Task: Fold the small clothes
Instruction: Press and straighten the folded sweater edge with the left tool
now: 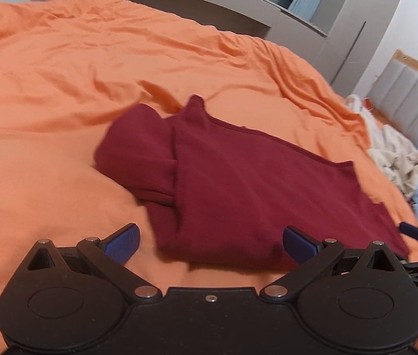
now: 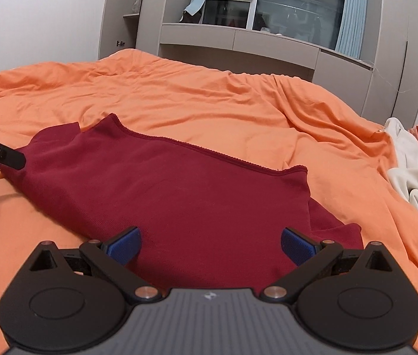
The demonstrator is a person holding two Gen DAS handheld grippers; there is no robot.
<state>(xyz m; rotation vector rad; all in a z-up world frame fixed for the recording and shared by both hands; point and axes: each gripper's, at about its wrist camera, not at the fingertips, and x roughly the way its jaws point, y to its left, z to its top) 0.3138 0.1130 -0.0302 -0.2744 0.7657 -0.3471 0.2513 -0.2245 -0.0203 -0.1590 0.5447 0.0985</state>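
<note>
1. Orange bedsheet (image 1: 61,68), rumpled, filling most of both views; grey built-in cabinets (image 2: 268,41) and a dark window across the top.
2. Dark red garment (image 1: 223,183) lying centre frame on the sheet, partly folded: one layer doubled over along a long crease, a rounded bundle, perhaps a sleeve, bulging at its left edge in the left wrist view.
3. Same garment (image 2: 179,201) spread wide at centre in the right wrist view, ribbed hem running along its upper edge toward the right.
4. Left gripper (image 1: 211,242) at bottom centre, jaws spread wide, nothing between the blue pads, near edge of the cloth just ahead of them.
5. Right gripper (image 2: 210,244) likewise released and empty, hovering over the lower part of the cloth.
6. Judged soft, light, limp knit: no stiffness, likely to sag and drag once lifted, clinging somewhat to the sheet rather than sliding.
7. Best taken at a corner or along the hemmed edge, pinching every layer together; a pinch mid-panel would probably bunch it up.
8. No baskets or boxes in sight; only a loose heap of pale clothes (image 2: 416,174) at the right edge, with something light blue below it in the left wrist view.
</note>
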